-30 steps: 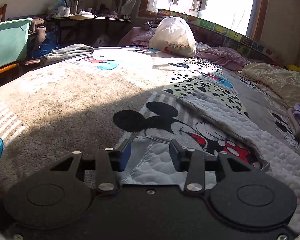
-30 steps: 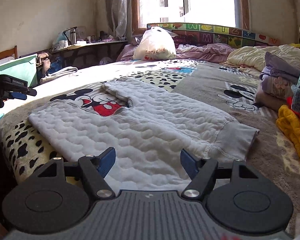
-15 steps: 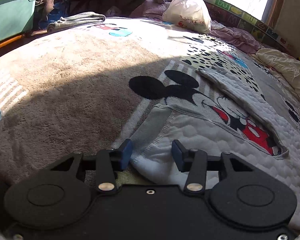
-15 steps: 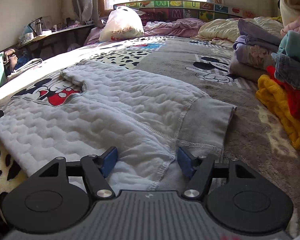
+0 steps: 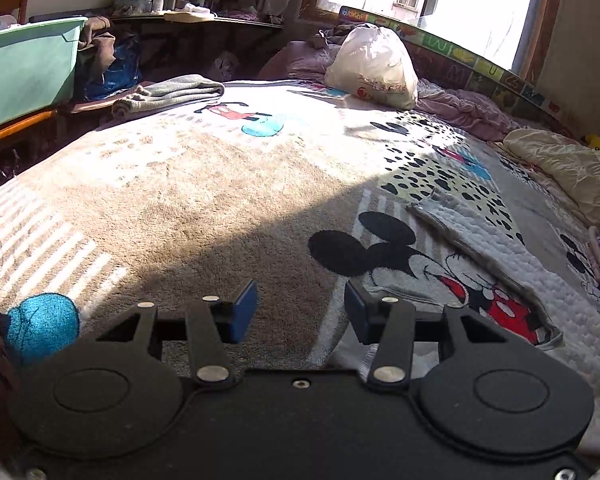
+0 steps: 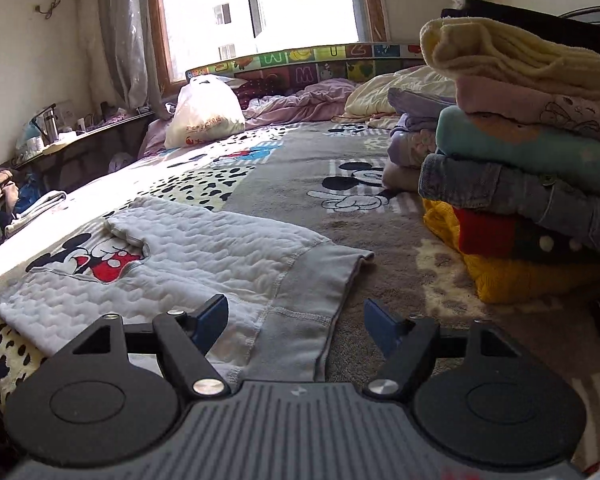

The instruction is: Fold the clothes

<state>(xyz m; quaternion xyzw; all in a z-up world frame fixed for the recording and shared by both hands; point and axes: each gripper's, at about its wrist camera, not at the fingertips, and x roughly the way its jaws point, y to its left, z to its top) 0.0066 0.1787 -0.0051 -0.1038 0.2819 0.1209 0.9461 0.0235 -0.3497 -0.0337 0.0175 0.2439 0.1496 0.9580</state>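
A white quilted sweatshirt (image 6: pixel 204 256) with a Mickey Mouse print and grey hem lies partly folded on the bed; it also shows in the left wrist view (image 5: pixel 512 280). My left gripper (image 5: pixel 300 312) is open and empty, just left of the garment's near corner, over the beige blanket. My right gripper (image 6: pixel 296 320) is open and empty, low over the grey hem band (image 6: pixel 308 300) at the garment's right end.
A tall stack of folded clothes (image 6: pixel 532 168) stands at the right. A white plastic bag (image 5: pixel 374 68) and bedding lie near the window. A green tub (image 5: pixel 24 72) and a folded grey towel (image 5: pixel 172 90) sit at the left edge.
My left gripper has moved left off the garment's corner and opened wider. My right gripper has shifted right toward the hem and the clothes stack.
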